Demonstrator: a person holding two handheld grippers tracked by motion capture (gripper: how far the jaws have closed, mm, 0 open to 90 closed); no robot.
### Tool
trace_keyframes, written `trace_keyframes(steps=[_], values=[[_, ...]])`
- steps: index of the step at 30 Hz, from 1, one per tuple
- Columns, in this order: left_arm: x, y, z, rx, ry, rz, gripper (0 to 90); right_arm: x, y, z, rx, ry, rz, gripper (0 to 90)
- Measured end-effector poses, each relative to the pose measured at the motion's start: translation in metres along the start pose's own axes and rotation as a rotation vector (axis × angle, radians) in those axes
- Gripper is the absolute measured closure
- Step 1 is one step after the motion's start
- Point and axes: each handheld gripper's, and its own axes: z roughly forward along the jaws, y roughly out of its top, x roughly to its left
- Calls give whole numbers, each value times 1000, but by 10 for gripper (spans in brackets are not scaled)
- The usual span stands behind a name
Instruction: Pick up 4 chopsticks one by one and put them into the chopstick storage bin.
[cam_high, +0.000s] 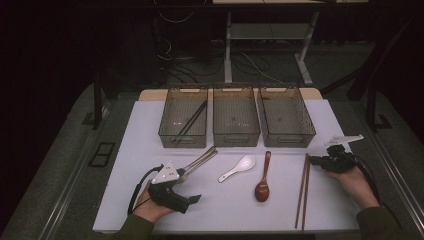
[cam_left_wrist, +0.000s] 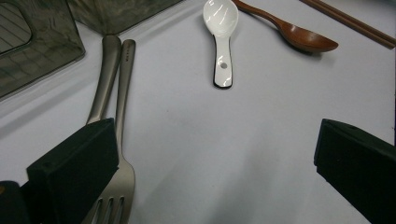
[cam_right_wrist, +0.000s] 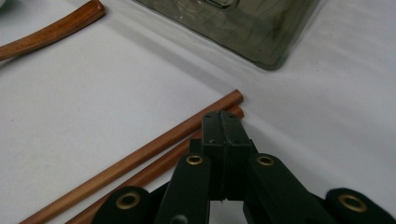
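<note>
1. the right claw (cam_right_wrist: 222, 122) has its two black ribbed jaws pressed flat together with nothing between them, tips just over the far ends of the wooden chopsticks (cam_right_wrist: 140, 158); whether they touch the sticks i cannot tell.
2. the left claw (cam_left_wrist: 210, 163) stands spread wide, its blocky matte black jaws apart over bare bench (cam_left_wrist: 224, 140); its left jaw sits over a brushed-metal fork (cam_left_wrist: 122, 154) near the tines.
3. beside that fork lies a second metal handle (cam_left_wrist: 105, 79), smooth and rounded at the end, the two nearly touching and running toward the left bin.
4. the chopsticks are a slim, round reddish-brown pair lying side by side on the white bench at its right, near the right hand (cam_high: 350, 177).
5. mid-bench lie a glossy white ceramic spoon (cam_high: 239, 167) with a short flat handle and a dark polished wooden spoon (cam_high: 263, 179) with an oval bowl, apart from each other.
6. farther back stand three smoky translucent plastic bins (cam_high: 236, 116) in a row, rectangular with ribbed floors; the left one holds dark chopsticks (cam_high: 192, 120) lying slantwise.
</note>
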Motion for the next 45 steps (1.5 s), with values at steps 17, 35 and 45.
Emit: trace_keyframes(steps=[17, 35, 45], values=[[0, 0, -1, -3, 2, 3, 0, 2, 14, 12, -1, -6, -8, 893], [0, 0, 0, 1, 2, 3, 0, 6, 28, 26, -19, 25, 15, 893], [1, 0, 0, -2, 1, 9, 0, 9, 29, 27, -17, 27, 4, 893]])
